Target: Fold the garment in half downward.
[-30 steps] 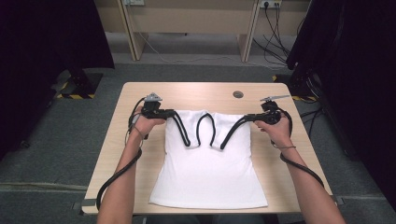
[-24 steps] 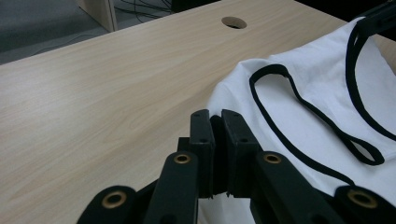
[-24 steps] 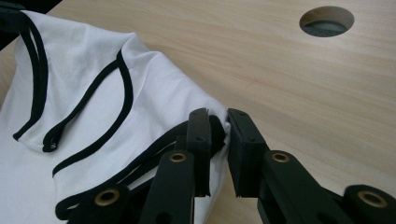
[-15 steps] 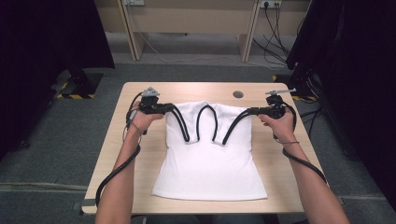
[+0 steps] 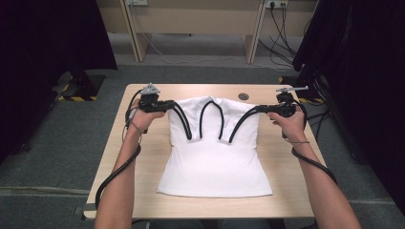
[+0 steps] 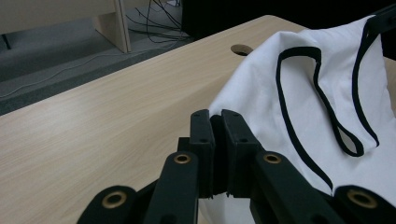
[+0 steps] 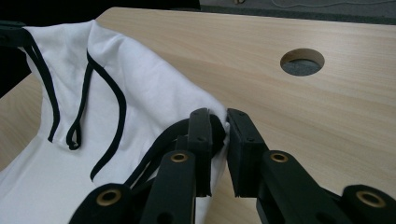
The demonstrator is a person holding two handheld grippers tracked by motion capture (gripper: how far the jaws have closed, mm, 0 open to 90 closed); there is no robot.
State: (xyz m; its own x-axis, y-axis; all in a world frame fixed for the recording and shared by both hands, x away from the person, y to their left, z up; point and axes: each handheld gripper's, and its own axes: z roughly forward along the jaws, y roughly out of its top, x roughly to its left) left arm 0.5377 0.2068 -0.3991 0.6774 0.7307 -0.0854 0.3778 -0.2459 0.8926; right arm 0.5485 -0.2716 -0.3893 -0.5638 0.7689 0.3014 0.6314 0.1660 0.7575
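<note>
At the far left, the room is dark, with a black curtain hanging beside grey carpet and a yellow-and-black striped strip point(image 5: 71, 98) on the floor. A pale wooden table point(image 5: 143, 157) stands in the middle of the carpet, its grain running left to right, with a round cable hole point(image 5: 243, 96) near its far edge.

The left gripper point(image 5: 167, 106) sits over the table's far left part, clenched on the left shoulder of a white top point(image 5: 215, 162); in the left gripper view its jaws stand pressed together with the white cloth pinched between them. The top has black trim point(image 5: 210, 117) around its neck and armholes. Its shoulder end is raised off the wood between the two grippers, while its hem end lies flat on the near half of the table.

The right gripper point(image 5: 260, 109) is grasping the top's right shoulder, cloth and black trim caught between its jaws in the right gripper view. Behind the table stands a light wooden desk point(image 5: 191, 19), with cables point(image 5: 282, 43) trailing down to the floor at the far right, beside more black curtain.
</note>
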